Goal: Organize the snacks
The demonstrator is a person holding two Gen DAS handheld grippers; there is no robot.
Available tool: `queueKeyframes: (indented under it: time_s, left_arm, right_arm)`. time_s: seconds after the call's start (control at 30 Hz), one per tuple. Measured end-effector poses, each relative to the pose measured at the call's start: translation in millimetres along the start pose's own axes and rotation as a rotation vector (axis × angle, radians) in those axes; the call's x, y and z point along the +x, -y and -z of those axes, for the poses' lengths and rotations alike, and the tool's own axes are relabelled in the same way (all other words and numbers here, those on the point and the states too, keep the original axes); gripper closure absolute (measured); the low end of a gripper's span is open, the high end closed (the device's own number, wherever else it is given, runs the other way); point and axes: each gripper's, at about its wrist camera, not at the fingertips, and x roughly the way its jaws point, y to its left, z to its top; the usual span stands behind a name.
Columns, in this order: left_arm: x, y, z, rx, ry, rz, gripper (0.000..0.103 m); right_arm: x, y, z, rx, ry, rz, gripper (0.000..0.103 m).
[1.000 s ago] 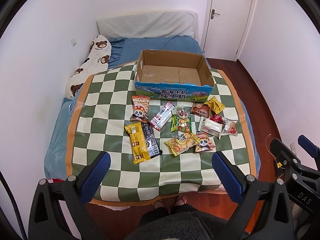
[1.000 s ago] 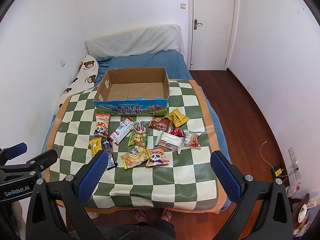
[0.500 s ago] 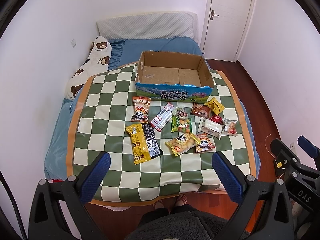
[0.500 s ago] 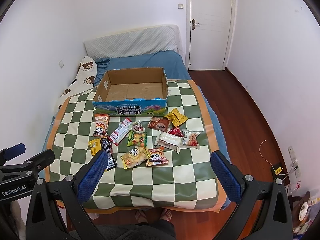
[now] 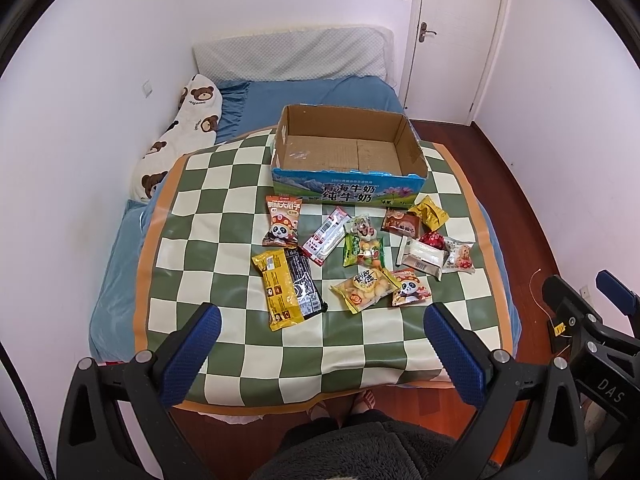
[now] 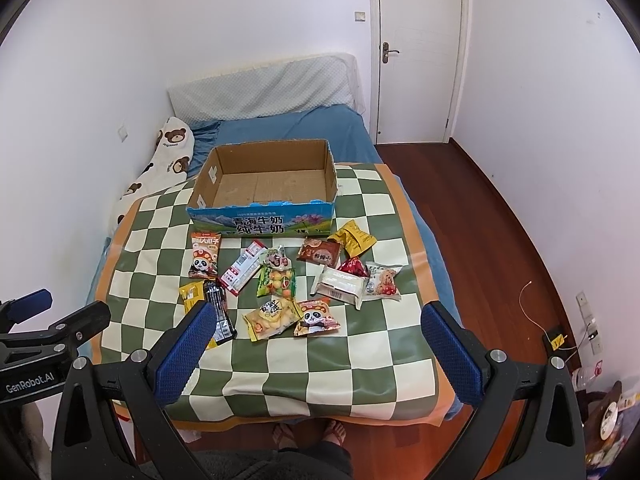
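Note:
An empty cardboard box with a blue printed front stands at the far side of a green-and-cream checkered mat. In front of it lie several snack packets: a yellow-and-black bag, a panda packet, a green candy bag, a yellow puff bag, a white wafer pack. My left gripper is open and held high above the mat's near edge. My right gripper is open too, equally high, with nothing between its fingers.
The mat covers a blue bed with a bear-print pillow along the left wall. A white door and wood floor lie to the right. A person's feet stand at the bed's foot.
Both grippers have shifted only slightly, tilting a little; the snacks and the box have not moved.

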Motion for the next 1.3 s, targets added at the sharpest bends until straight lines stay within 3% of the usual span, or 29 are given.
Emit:
queueKeyframes:
  time_s: [0.53,0.73,0.9,1.1,1.3]
  left_arm:
    - [-0.7,2.5,-3.8,-0.007,-0.002,0.003,0.0]
    - [17.8,-7.6,-11.8,-0.025,-0.025,-0.027,0.0]
    - [77.0,-27.7,-13.3,-0.056,-0.129,-0.087,0.0]
    - [167.4,-70.5,-8.8,-0.116,-0.282,-0.15,0.0]
    - [267.5,-99.0,-13.2,-0.18,-0.442,-0.121,0.0]
  right_arm:
    - [-0.5,-2.6,0.9,0.005,0.001,-0.004,0.0]
    - [9.6,-5.5,2.5,0.004,-0.027,-0.008,0.0]
    - [59.3,-6.9,10.3,0.054,-0.142,-0.053,0.0]
    - [157.0,-14.1,32.3,0.156,-0.359,-0.135,0.0]
    - [255.3,-31.0,49.5,0.203,-0.498,-0.121,0.0]
